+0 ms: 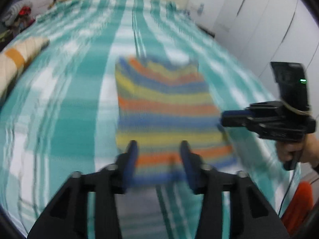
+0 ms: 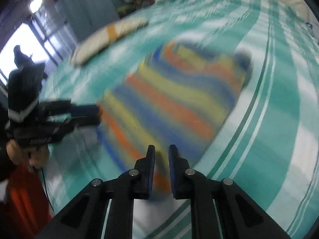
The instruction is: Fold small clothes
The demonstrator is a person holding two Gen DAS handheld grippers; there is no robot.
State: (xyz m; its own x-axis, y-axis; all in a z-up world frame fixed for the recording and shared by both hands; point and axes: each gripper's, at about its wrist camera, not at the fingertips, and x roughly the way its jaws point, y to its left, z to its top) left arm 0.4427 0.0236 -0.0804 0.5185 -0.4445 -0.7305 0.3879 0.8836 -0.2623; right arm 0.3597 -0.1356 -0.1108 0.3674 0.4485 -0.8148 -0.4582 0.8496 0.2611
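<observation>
A small striped garment in blue, orange and yellow lies flat on the teal and white checked bedspread. My left gripper is open, its fingers spread over the garment's near edge, holding nothing. My right gripper has its fingers a narrow gap apart over the garment's near corner, empty. The right gripper also shows in the left wrist view at the garment's right edge. The left gripper shows in the right wrist view at the garment's left edge. Both views are blurred.
A cream pillow with an orange band lies on the bed's left side. A clothes pile sits at the far left corner. White wardrobe doors stand to the right. An orange object is beside the bed.
</observation>
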